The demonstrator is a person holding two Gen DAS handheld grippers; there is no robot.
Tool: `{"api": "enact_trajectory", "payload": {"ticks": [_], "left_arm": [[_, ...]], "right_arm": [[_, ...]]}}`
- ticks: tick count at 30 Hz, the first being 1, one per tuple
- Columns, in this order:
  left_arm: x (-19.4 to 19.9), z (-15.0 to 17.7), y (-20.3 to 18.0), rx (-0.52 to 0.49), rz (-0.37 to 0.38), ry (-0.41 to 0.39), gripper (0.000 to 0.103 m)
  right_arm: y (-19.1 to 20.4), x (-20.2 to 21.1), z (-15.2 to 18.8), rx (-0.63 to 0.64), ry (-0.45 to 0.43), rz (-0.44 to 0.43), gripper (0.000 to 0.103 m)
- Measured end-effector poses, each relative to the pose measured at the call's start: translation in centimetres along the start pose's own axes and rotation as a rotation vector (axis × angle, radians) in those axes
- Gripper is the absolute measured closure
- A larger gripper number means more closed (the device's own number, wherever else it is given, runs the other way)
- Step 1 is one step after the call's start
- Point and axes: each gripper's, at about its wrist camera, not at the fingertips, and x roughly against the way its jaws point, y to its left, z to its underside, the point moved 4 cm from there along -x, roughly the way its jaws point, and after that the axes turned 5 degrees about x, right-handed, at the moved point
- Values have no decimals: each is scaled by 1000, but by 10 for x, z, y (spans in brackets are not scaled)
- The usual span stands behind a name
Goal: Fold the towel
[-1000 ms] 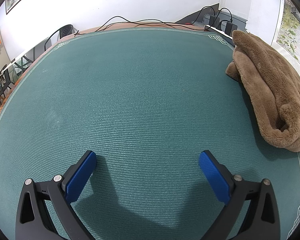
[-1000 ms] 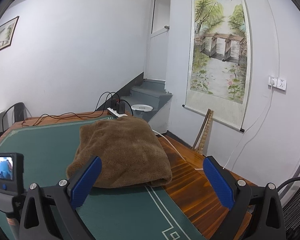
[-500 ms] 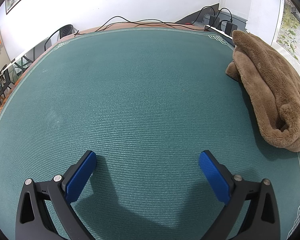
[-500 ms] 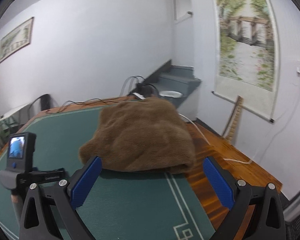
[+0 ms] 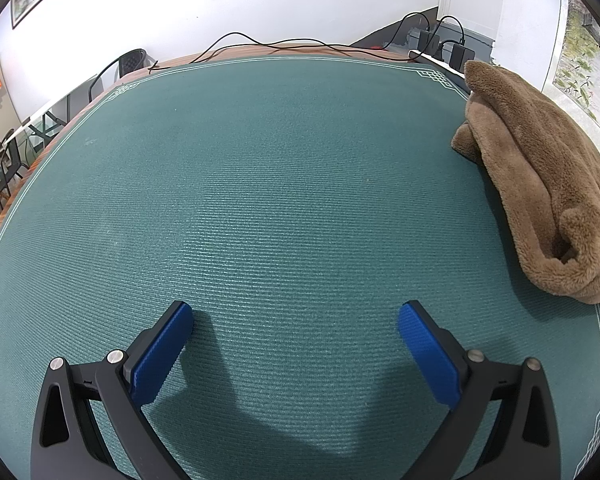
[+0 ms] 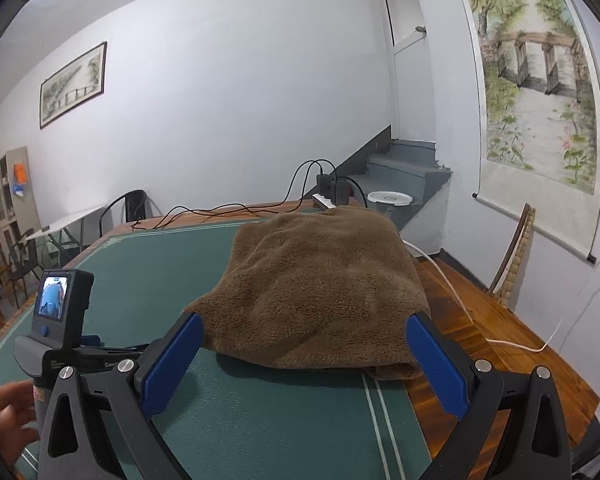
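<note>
1. One brown towel lies on the table, at its right side, and it is the only loose cloth on the green mat.
2. The towel is thick and fluffy, with a soft pile, and it is already doubled into a bulky heap, not spread flat.
3. In the right wrist view its near edge shows layers one upon another, and its right part reaches past the white border lines of the mat onto the bare wood of the table.
4. In the left wrist view the towel stands at the right margin, with a rolled fold at its near end and a small pocket in this fold.
5. The left tool hovers over the empty middle of the mat, its blue pads wide apart, holding nothing; the towel is well apart from it.
6. The right tool points at the near edge of the towel, its blue pads spread wide on both sides of this edge; they hold nothing, and I cannot tell if they touch the cloth.
7. At the left of the right wrist view the other tool's camera screen is visible, and below it a hand.
8. Black cables and a power strip lie at the far edge of the table behind the towel.
</note>
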Motion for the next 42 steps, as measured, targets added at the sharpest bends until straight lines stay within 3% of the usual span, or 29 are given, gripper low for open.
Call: {"api": "enact_trajectory", "payload": {"ticks": [9,13,16,19,23,31,42], "left_arm": [[-2,-2,-1,9,-7,1,0],[-1,-5,-2,42,-44,1,0],[22,-11,-19,-21,-98,-96,0],[60,-19,-53,-131,-99,-211,0],[95,-21,-94,-224,-44,-272,0],[126,-23,-144,-269,118,-253,0],[136,-22,-180,-306,156,-244,0]], "right_arm": [[-12,-19,-2,-5,1,-26,0],[-14,-26,-1,4,12,-25,0],[-21,-26,1,-2,16,-13,0],[-31,-23,3,-6,10,13,0],[-48,-19,3,-27,5,39,0],[-82,-4,3,-54,-12,97,0],[-104,15,5,-53,-45,149,0]]}}
